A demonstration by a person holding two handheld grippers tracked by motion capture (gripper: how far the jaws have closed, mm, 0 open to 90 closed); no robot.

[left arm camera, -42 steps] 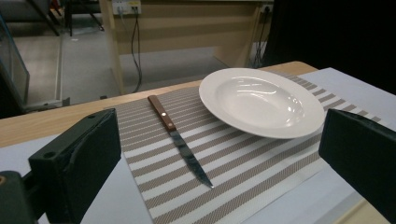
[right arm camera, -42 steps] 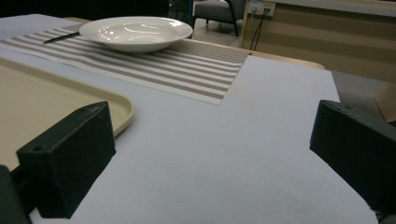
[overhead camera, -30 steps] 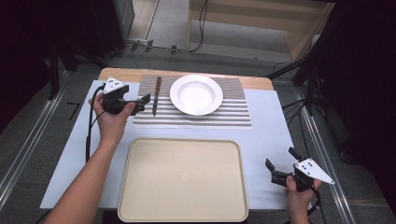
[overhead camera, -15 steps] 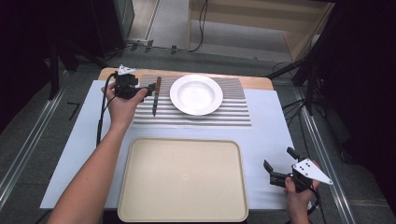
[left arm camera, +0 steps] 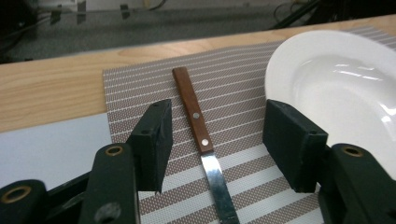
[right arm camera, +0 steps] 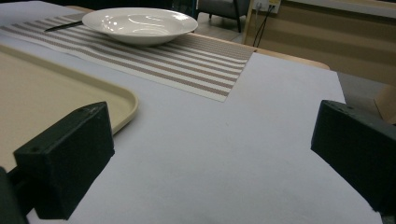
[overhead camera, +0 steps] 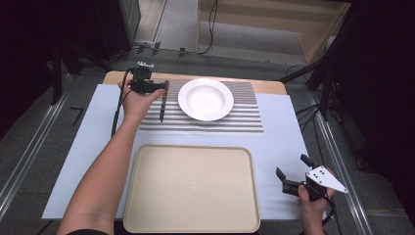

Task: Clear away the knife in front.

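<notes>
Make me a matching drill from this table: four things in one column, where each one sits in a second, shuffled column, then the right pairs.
Things:
1. knife
2. white plate
3. beige tray
4. right tongs

Places:
A. near edge of the table, in front of the striped mat
B. middle of the striped mat
C. over the bare white sheet at the near right, open
D. left part of the striped mat, between the open left tongs

Pairs: 1-D, 2-B, 3-A, 4-C
</notes>
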